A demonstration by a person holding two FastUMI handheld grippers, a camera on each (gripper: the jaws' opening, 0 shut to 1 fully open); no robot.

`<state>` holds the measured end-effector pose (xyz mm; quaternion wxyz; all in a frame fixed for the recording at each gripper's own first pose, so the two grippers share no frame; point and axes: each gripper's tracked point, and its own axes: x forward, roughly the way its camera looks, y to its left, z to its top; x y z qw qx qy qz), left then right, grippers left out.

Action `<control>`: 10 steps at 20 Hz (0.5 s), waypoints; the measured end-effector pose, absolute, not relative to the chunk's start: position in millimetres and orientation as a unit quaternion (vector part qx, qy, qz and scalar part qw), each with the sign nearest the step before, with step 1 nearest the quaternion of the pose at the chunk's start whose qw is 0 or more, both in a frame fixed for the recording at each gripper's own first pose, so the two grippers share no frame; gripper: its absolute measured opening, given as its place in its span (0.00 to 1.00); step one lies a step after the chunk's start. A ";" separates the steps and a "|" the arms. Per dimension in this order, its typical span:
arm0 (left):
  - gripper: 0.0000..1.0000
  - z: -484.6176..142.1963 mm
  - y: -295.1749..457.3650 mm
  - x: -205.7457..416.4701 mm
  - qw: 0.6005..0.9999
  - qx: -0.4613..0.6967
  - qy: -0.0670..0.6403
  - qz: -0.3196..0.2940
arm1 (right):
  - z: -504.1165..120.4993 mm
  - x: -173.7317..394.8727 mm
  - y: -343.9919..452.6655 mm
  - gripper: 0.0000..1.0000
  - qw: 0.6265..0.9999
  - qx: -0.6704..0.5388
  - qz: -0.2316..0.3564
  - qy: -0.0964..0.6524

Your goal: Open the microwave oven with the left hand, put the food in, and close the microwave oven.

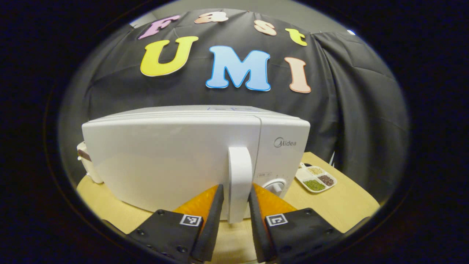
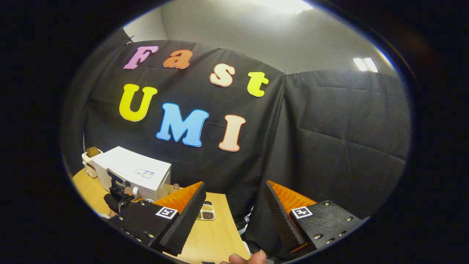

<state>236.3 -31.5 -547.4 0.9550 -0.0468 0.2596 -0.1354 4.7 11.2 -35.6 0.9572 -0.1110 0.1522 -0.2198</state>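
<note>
Wooden table (image 1: 340, 205) | left gripper (image 1: 236, 194) flanks white microwave's (image 1: 176, 161) handle (image 1: 240, 179) at six o'clock, contact unclear; may slip | right gripper (image 2: 234, 205) spread, empty.

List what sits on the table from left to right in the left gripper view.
Small cream appliance at the far left → microwave door → door handle, with the left gripper astride it → control knob → divided tray of grains.
</note>
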 end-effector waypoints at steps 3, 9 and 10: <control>0.34 -546.2 -29.6 240.3 0.958 -0.048 0.255 -0.121 | -30.5 0.5 13.3 0.97 0.959 -0.111 -0.218 0.144; 0.25 -548.7 -31.8 235.0 0.948 -0.064 0.263 -0.169 | -23.2 -7.8 24.1 0.97 0.965 -0.096 -0.205 0.134; 0.27 -548.8 -30.9 232.8 0.947 -0.062 0.266 -0.170 | -21.7 -11.0 25.2 0.97 0.965 -0.098 -0.204 0.131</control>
